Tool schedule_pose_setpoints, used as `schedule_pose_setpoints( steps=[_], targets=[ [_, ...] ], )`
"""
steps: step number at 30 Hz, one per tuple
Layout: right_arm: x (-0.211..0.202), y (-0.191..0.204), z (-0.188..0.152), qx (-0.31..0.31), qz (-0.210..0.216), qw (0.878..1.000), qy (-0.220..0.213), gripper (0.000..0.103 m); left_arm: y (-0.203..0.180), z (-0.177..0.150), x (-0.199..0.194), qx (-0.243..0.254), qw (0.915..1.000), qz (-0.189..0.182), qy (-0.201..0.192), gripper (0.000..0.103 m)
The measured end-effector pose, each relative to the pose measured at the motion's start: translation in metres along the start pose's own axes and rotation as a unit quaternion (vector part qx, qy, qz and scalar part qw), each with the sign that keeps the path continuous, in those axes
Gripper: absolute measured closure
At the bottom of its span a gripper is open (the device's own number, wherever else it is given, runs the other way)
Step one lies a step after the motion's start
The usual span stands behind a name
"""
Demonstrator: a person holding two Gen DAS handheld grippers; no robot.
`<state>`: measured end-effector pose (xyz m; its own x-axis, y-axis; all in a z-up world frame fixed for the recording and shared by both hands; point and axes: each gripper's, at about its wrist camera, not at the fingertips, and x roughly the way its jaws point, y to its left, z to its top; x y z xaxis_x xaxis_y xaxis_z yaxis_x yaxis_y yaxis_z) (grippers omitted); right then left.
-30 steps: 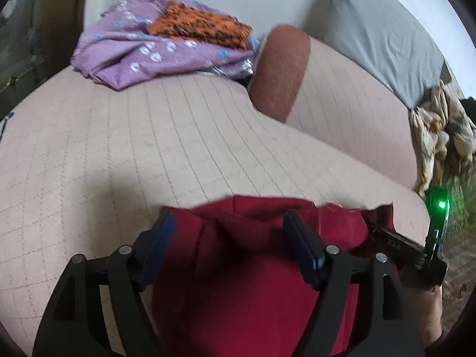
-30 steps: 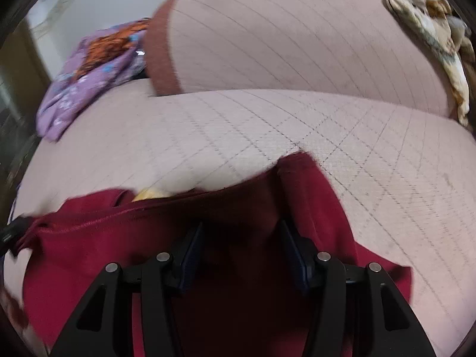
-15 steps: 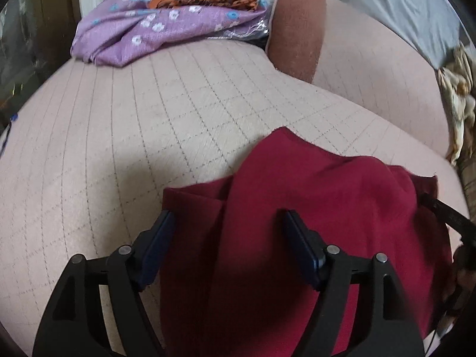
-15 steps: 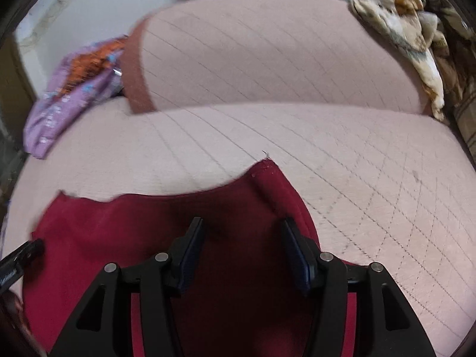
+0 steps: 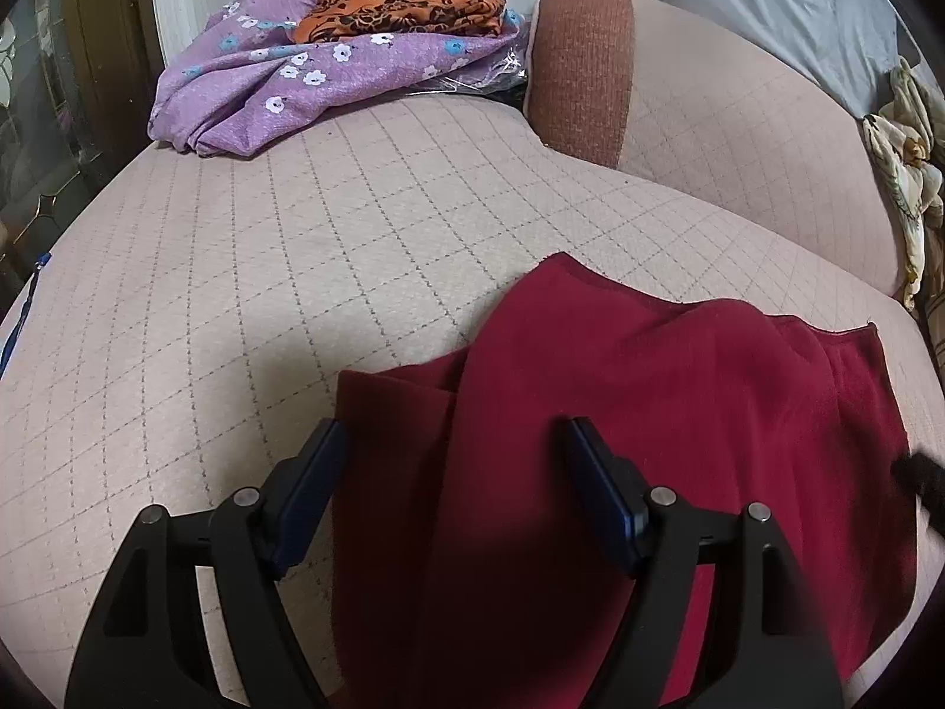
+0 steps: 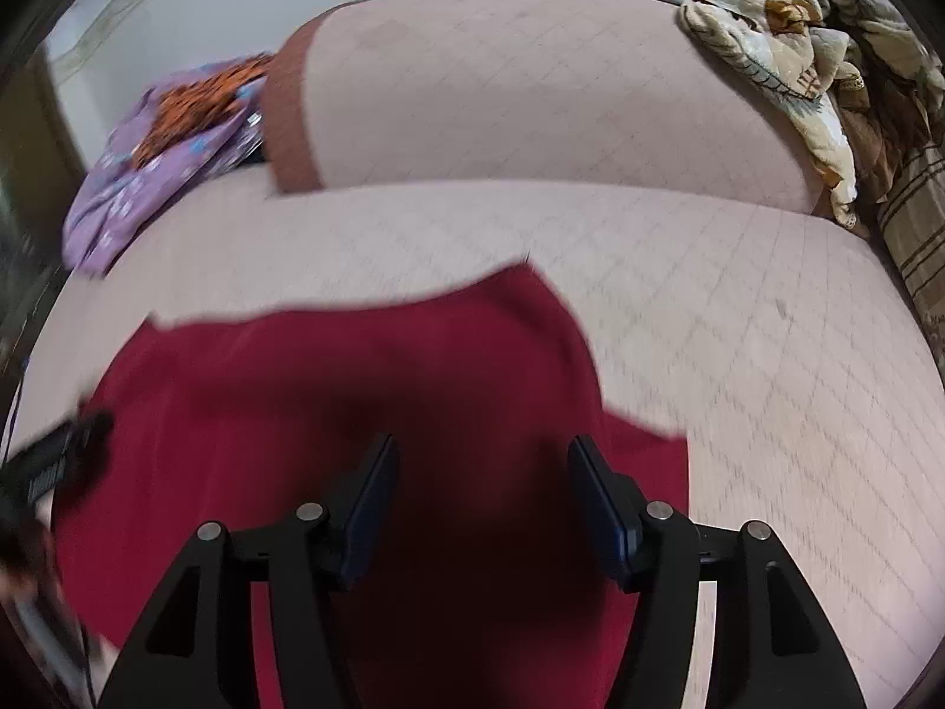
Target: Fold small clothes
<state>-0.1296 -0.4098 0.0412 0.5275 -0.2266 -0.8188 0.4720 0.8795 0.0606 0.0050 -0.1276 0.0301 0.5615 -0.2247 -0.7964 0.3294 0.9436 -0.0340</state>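
Note:
A dark red garment (image 5: 620,413) lies spread on the pale checked sofa seat (image 5: 266,295), with a fold ridge running down its left part. My left gripper (image 5: 455,437) hovers over its near left edge, jaws wide and nothing pinched. In the right wrist view the same red garment (image 6: 354,390) lies flat, and my right gripper (image 6: 481,455) stands above its right part with the jaws opening and no cloth pressed between the pads. The other gripper shows as a dark blur at the left edge (image 6: 59,455).
A purple flowered cloth (image 5: 295,77) with an orange patterned piece (image 5: 407,6) on it lies at the seat's far left. A brown-ended bolster (image 5: 585,65) and the backrest stand behind. A crumpled beige blanket (image 6: 785,65) hangs at the right.
The red garment went from bunched and lifted in both grippers to lying spread on the seat. My right gripper has let go of it and drawn back to the right; its jaws stand wider.

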Motion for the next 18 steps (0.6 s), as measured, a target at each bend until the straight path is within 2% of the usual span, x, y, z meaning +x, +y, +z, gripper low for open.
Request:
schedule_pose_setpoints(
  steps=[4, 6, 9, 13, 18],
  targets=[
    [0.004, -0.011, -0.030, -0.005, 0.007, 0.999, 0.031, 0.042, 0.000, -0.002, -0.004, 0.004, 1.0000, 0.004, -0.004, 0.027],
    [0.012, -0.020, -0.038, -0.006, 0.019, 0.999, 0.030, 0.042, -0.001, -0.004, -0.007, 0.007, 0.9999, 0.005, -0.006, 0.027],
    [-0.001, -0.014, -0.031, -0.004, 0.008, 1.000, 0.029, 0.042, -0.001, -0.009, -0.017, 0.010, 0.9999, 0.002, -0.009, 0.027],
    [-0.019, 0.002, -0.022, -0.003, 0.039, 0.999, 0.011, 0.042, -0.001, -0.019, -0.028, 0.010, 0.9999, -0.007, 0.011, 0.027],
    [-0.019, 0.047, -0.010, -0.032, 0.071, 0.997, 0.001, 0.042, 0.004, -0.030, -0.047, 0.007, 0.9991, -0.026, 0.034, 0.027]
  ],
)
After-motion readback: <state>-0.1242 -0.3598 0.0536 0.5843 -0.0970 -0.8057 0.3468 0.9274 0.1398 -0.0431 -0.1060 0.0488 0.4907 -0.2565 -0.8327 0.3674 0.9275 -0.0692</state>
